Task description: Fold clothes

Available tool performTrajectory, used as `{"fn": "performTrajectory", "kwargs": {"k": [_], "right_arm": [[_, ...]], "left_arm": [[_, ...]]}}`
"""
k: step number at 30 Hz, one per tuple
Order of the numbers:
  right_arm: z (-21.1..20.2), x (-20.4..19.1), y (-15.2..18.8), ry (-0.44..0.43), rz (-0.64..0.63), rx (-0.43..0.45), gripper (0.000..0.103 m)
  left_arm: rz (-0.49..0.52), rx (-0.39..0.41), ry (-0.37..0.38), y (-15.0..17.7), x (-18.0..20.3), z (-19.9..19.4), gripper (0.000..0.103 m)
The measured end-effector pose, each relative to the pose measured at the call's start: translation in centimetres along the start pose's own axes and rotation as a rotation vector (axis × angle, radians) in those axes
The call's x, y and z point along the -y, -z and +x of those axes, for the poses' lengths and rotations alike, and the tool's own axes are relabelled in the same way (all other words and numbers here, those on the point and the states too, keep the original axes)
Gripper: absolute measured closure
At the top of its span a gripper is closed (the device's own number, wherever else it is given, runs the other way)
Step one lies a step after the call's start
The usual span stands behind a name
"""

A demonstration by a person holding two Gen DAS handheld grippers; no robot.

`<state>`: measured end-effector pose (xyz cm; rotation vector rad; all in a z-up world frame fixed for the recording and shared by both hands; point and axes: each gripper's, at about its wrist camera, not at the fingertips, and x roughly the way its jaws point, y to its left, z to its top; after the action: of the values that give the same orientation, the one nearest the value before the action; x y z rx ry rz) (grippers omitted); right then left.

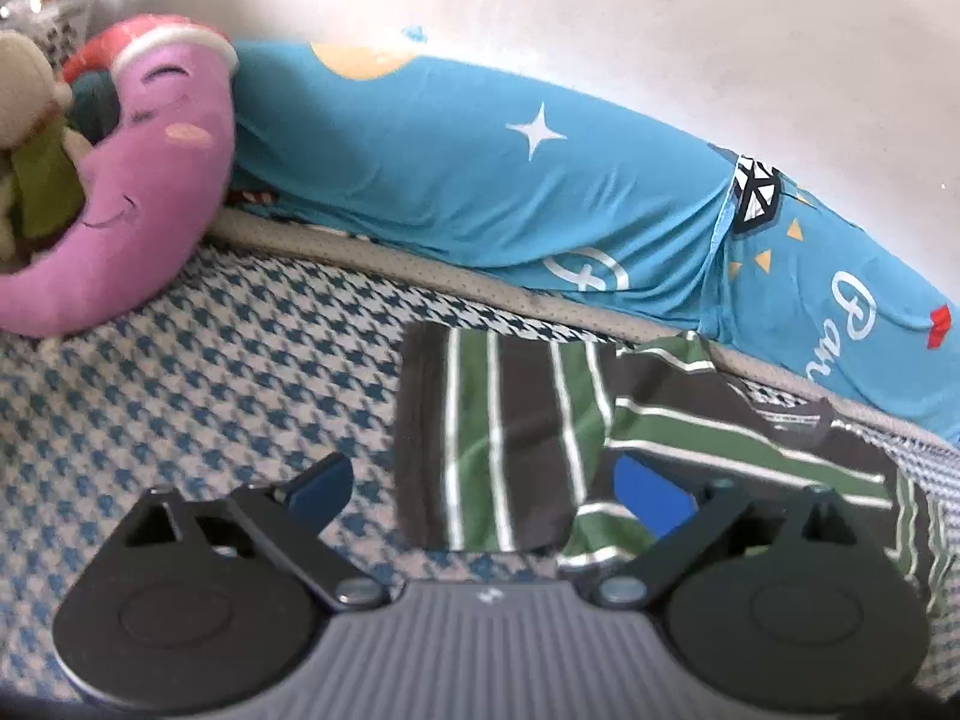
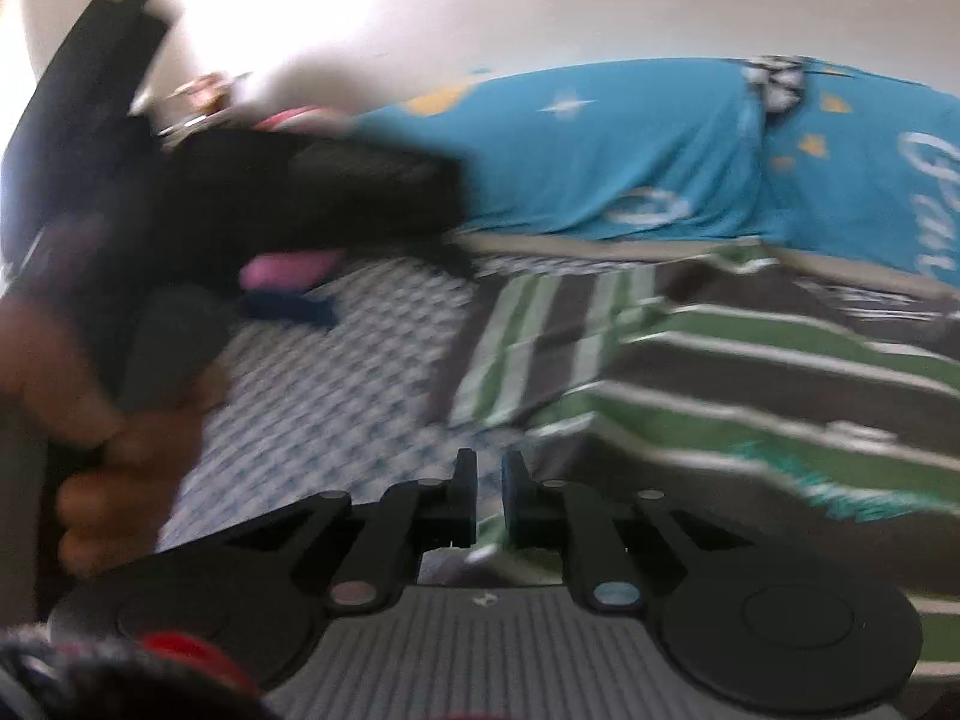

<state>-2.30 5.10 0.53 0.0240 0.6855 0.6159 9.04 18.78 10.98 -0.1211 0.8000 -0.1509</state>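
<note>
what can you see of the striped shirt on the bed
The striped shirt is soft knit fabric in dark brown and green bands edged with thin white lines. It lies flat on the houndstooth bedsheet, partly folded: one sleeve is turned over the body so its stripes run crosswise. Its far edge reaches the mattress piping. The open left gripper hangs over it. A teal print shows in the right wrist view.

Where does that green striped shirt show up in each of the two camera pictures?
Left wrist view: the green striped shirt lies at lower centre and right, between the open claw's fingers.
Right wrist view: the same shirt fills the right half, blurred.
Shared landmark: the blue star-print pillow behind it.
</note>
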Motion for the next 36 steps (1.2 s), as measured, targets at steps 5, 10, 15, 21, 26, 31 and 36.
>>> {"fn": "performTrajectory", "kwargs": {"k": [5,10,15,21,26,31,36], "right_arm": [[1.6,-1.6,1.4,0.043,-0.113,-0.01,0.092],[3.0,-1.5,2.1,0.098,-0.125,-0.057,0.092],[3.6,-1.0,2.4,0.104,-0.114,-0.091,0.092],[3.5,-1.0,2.4,0.098,-0.083,-0.091,0.091],[2.9,-2.5,2.3,0.106,-0.179,-0.034,0.091],[4.1,-2.2,2.8,0.155,-0.171,-0.084,0.089],[4.1,-2.5,3.2,0.182,-0.185,-0.079,0.087]], "left_arm": [[0.006,0.001,-0.035,0.1,-0.9,0.1,0.003],[0.001,0.002,-0.019,-0.4,-1.3,0.5,0.003],[-0.002,-0.003,-0.015,-0.5,-1.2,0.7,0.003],[0.017,-0.005,-0.012,-0.3,-0.9,0.8,0.003],[0.008,-0.004,-0.013,-0.3,-1.1,0.8,0.003],[0.023,-0.009,-0.013,-0.2,-0.9,0.8,0.003],[0.027,-0.011,-0.009,-0.2,-0.9,0.8,0.003]]}}
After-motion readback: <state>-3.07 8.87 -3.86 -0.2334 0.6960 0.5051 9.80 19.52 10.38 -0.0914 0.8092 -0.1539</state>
